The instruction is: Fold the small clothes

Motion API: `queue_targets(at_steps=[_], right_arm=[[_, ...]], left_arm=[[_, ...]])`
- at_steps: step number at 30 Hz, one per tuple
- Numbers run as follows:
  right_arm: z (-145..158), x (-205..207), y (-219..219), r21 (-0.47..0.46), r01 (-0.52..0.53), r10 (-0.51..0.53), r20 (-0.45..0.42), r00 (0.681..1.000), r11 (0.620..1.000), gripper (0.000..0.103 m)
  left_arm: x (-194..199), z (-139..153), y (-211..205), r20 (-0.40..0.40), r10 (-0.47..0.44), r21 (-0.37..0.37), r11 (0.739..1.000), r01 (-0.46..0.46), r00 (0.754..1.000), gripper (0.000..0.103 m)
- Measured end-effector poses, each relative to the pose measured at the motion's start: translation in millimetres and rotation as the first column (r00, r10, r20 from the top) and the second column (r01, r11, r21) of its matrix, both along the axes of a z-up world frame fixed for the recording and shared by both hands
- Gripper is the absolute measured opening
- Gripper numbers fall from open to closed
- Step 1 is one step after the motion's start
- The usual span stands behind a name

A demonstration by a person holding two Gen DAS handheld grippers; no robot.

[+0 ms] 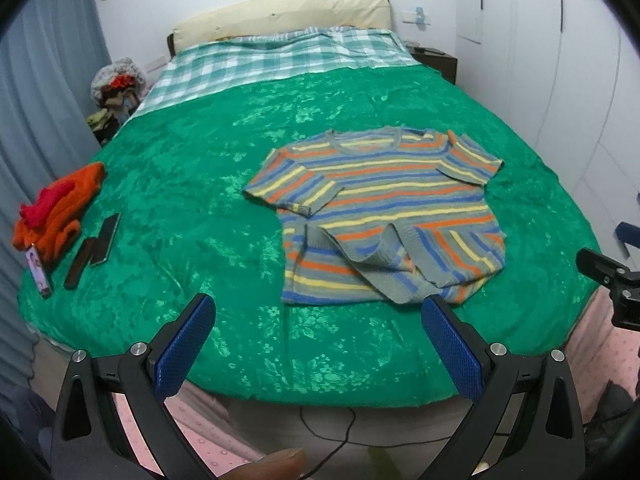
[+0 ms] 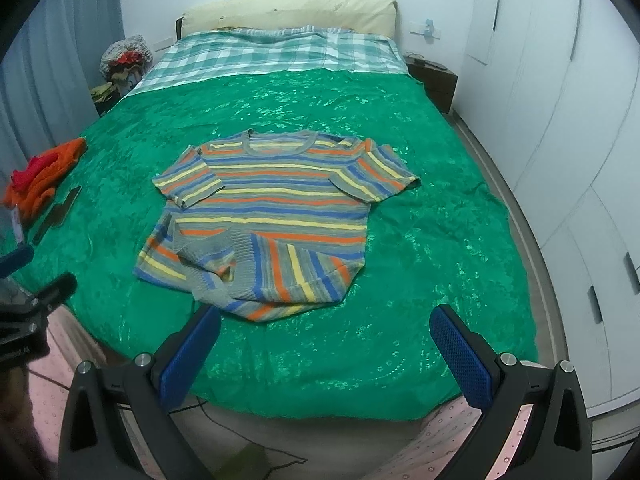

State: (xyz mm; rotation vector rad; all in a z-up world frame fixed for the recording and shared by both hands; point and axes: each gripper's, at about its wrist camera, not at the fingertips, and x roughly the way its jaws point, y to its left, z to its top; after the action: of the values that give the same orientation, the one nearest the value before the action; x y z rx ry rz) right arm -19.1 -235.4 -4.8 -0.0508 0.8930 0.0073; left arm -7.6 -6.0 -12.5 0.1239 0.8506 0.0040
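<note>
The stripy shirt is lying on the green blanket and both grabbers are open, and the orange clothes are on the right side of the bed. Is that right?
Almost. The orange clothes are on the left side of the bed, as the left wrist view shows. The stripy shirt does lie on the green blanket, and the left gripper and right gripper are both open.

Bed [image 2: 400, 360] w/ green cover, cream headboard [image 2: 288, 10], white wardrobes [image 2: 560, 120] — grey curtains [image 1: 48, 80]

Left tool [image 1: 316, 316] and right tool [image 2: 326, 326]: black frames, blue dimpled pads, silver round screws (two per finger).
</note>
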Motion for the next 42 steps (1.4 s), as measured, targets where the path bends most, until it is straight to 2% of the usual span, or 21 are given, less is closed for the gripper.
queue_targets(at_steps=[4,10,18,42], right_arm=[[1.7,1.0,1.3,0.004,-0.012,0.012,0.004,1.000,1.000,0.103],[1.1,3.6,5.8,0.023,-0.027,0.027,-0.001,1.000,0.999,0.103],[-5.7,6.3,11.9,0.075,-0.075,0.078,-0.032,0.996,0.994,0.103],[-9.6,8.7,17.1,0.070,-0.089,0.092,-0.046,0.995,0.994,0.103]], left_arm=[[2.4,-3.2,5.3,-0.018,0.017,-0.022,1.000,-0.017,1.000,0.103],[4.4,-9.2,9.5,-0.035,0.045,0.004,0.999,-0.044,0.998,0.103],[4.0,-10.6,11.8,-0.043,0.040,-0.010,0.999,-0.041,0.998,0.103],[3.5,-11.6,9.1,-0.060,0.028,-0.023,0.999,-0.029,0.998,0.103]])
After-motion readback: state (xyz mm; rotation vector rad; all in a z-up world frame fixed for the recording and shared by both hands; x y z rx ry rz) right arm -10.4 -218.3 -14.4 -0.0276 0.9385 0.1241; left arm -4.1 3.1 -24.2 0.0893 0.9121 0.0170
